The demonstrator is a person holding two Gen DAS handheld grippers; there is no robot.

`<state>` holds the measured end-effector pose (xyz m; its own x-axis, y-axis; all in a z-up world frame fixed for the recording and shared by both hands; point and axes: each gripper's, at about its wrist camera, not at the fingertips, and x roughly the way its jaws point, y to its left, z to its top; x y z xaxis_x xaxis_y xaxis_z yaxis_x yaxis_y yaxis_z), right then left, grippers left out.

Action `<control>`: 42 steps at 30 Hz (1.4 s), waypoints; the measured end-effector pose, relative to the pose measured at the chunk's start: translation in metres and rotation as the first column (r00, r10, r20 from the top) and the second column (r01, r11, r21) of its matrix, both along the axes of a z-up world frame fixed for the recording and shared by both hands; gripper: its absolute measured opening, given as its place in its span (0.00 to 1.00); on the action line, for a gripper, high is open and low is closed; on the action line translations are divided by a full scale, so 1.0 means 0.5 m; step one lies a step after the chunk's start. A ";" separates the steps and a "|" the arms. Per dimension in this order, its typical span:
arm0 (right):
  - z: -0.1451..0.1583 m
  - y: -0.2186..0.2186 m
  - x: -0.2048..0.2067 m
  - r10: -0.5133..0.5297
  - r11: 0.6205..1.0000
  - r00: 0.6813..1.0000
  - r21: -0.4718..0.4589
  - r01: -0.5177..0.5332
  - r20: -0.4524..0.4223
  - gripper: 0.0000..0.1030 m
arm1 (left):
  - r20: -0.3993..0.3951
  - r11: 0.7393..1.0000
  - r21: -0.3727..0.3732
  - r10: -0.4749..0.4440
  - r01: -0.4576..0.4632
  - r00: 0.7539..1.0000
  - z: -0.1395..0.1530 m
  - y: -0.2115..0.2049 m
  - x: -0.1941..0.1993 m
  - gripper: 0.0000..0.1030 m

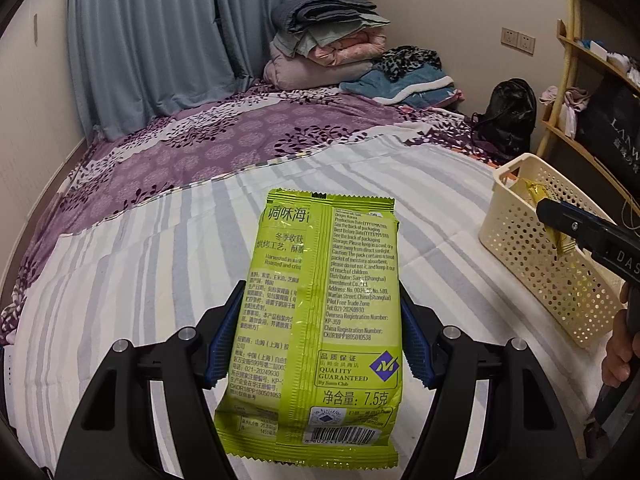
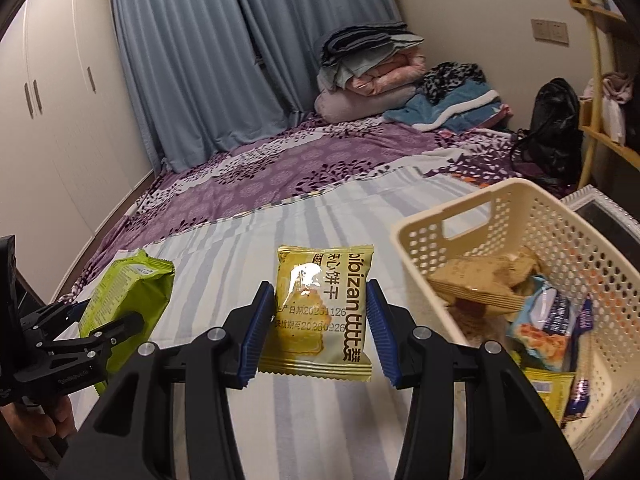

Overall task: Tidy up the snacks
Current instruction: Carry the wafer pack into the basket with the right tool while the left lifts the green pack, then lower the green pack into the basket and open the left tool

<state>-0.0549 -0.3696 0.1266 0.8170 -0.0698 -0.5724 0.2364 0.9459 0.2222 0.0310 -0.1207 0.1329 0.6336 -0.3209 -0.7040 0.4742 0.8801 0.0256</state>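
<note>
My left gripper (image 1: 318, 336) is shut on a green seaweed snack packet (image 1: 320, 320) and holds it above the striped sheet; the packet also shows in the right wrist view (image 2: 128, 300). My right gripper (image 2: 320, 320) is shut on a yellow biscuit packet (image 2: 320, 312) and holds it above the bed, just left of the cream perforated basket (image 2: 516, 200). The basket holds several snack packets (image 2: 540, 320). In the left wrist view the basket (image 1: 520, 240) sits at the right with my right gripper (image 1: 560, 236) over its rim.
The bed has a striped sheet (image 1: 140, 260) over a purple floral cover (image 1: 220, 148). Folded blankets (image 1: 328, 44) and clothes lie at the far end. A black bag (image 1: 508, 112) and a wooden shelf (image 1: 580, 92) stand at the right. A white wardrobe (image 2: 56, 100) is at the left.
</note>
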 end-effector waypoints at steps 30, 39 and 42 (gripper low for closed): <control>-0.040 -0.236 -0.240 -0.322 0.947 0.947 -0.016 0.322 0.023 0.76 | 0.016 0.911 -0.006 -0.412 0.412 0.911 0.067 -0.422 -0.119 0.68; -0.034 -0.237 -0.267 -0.335 0.940 0.941 -0.054 0.337 0.046 0.82 | -0.011 0.870 -0.040 -0.493 0.492 0.870 0.053 -0.534 -0.123 0.69; -0.031 -0.239 -0.277 -0.345 0.935 0.937 -0.073 0.348 0.052 0.83 | -0.030 0.854 -0.055 -0.519 0.517 0.854 0.039 -0.567 -0.127 0.69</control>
<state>-0.1933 -0.4892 0.1110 0.7550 -0.3962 -0.5225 0.5452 0.8220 0.1646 -0.0325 -0.4041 0.1524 0.3373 -0.6252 -0.7038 0.8614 0.5066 -0.0372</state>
